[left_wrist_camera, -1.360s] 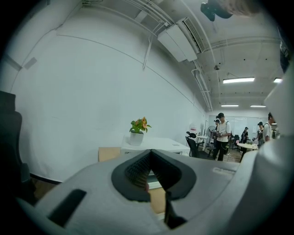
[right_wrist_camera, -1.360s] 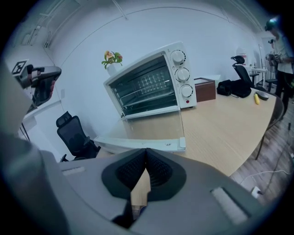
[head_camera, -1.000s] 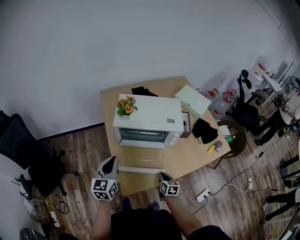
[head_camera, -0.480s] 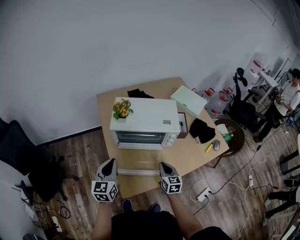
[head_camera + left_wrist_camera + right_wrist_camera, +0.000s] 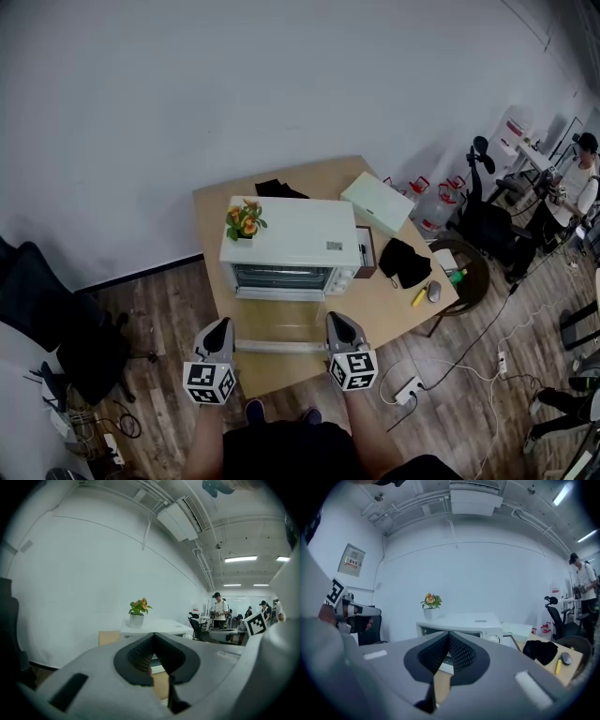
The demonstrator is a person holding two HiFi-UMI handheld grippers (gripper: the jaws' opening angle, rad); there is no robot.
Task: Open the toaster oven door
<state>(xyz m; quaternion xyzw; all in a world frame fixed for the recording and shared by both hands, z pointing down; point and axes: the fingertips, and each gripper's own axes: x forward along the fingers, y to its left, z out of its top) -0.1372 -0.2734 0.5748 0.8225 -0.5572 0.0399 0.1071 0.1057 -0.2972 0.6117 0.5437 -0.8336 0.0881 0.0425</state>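
A white toaster oven (image 5: 292, 234) stands on the wooden table (image 5: 394, 305). Its glass door (image 5: 279, 323) lies folded down flat toward me, with the white handle bar (image 5: 281, 346) at its near edge. My left gripper (image 5: 219, 328) hovers just off the handle's left end and my right gripper (image 5: 337, 323) just off its right end; both are shut with nothing in them. In the left gripper view the closed tips of the left gripper (image 5: 153, 637) point at the oven (image 5: 161, 626). The right gripper (image 5: 449, 634) likewise faces the oven (image 5: 464, 623).
A potted plant (image 5: 244, 221) sits on the oven's left top. To the right lie a white box (image 5: 378, 202), black cloth (image 5: 408, 259), a mouse (image 5: 433, 291) and a yellow marker (image 5: 420, 296). A black chair (image 5: 47, 309) stands at left. A person (image 5: 581, 178) is far right.
My right gripper has edged a little forward and to the right. The left gripper has stayed put. The head view shifted slightly a second ago; the door lies down throughout.
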